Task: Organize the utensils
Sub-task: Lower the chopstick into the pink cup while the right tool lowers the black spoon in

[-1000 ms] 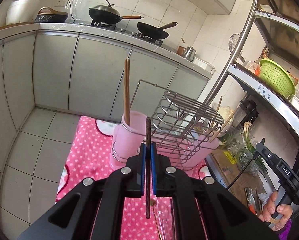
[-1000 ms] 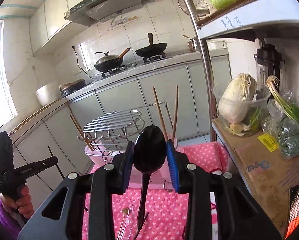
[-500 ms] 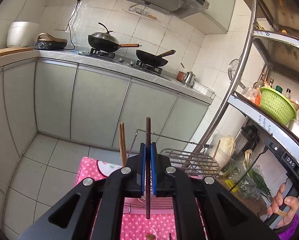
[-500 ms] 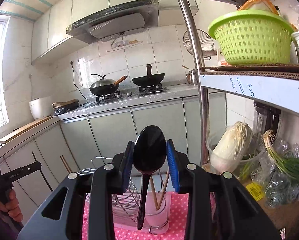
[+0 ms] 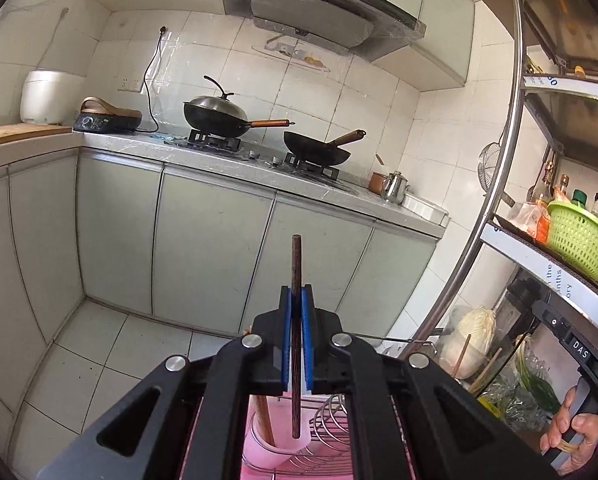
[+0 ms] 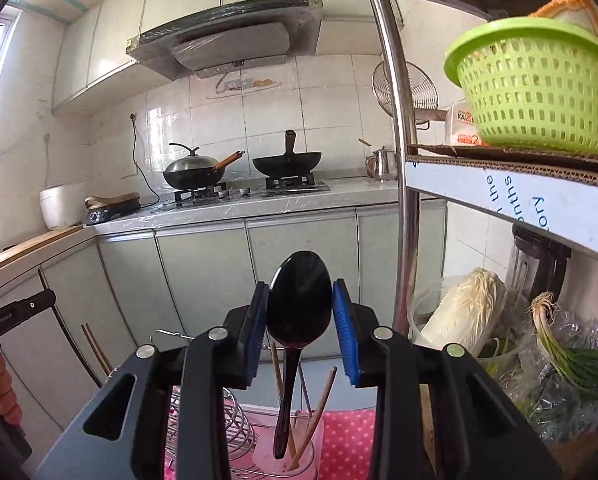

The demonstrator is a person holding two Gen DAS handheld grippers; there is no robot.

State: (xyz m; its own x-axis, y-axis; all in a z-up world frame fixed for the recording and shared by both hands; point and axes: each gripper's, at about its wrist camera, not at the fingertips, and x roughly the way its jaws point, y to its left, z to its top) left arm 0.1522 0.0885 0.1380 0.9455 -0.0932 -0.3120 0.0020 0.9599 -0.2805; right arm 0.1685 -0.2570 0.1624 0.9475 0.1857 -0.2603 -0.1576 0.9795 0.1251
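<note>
Upright between the blue pads of the left tongs [image 5: 296, 293], pinched tight with almost no gap: a dark chopstick [image 5: 296, 268], top end well above the pads, lower end hanging below them. Under that lower end, in the left wrist view, a pink cup [image 5: 271, 448] holding a wooden chopstick [image 5: 263, 412], seated in one end of a wire rack [image 5: 333, 420]; cannot tell whether the dark stick's tip reaches into the cup or hangs clear above it. Clamped in the right tongs [image 6: 300, 298], about a third open: a black spoon [image 6: 299, 300], bowl upward and squeezed edge to edge between the pads, handle pointing straight down. Below it, in the right wrist view, the same pink cup [image 6: 303, 454] with wooden chopsticks [image 6: 319, 412] leaning inside, the spoon's handle tip overlapping the cup's mouth; unclear if inside. Carrying rack and cup, a worktop [image 6: 349, 436] covered in pink dotted cloth, the cup towards its far edge. Gripping each tool's handle, a person's right hand [image 5: 571, 436] at the lower right of the left view and left hand [image 6: 1, 394] at the lower left of the right view. Beyond, grey cabinets and a counter with two black woks [image 5: 317, 150] on a hob; on the metal shelf to the right, a cabbage [image 6: 465, 308], spring onions [image 6: 571, 356] and a green basket [image 6: 539, 88].
</note>
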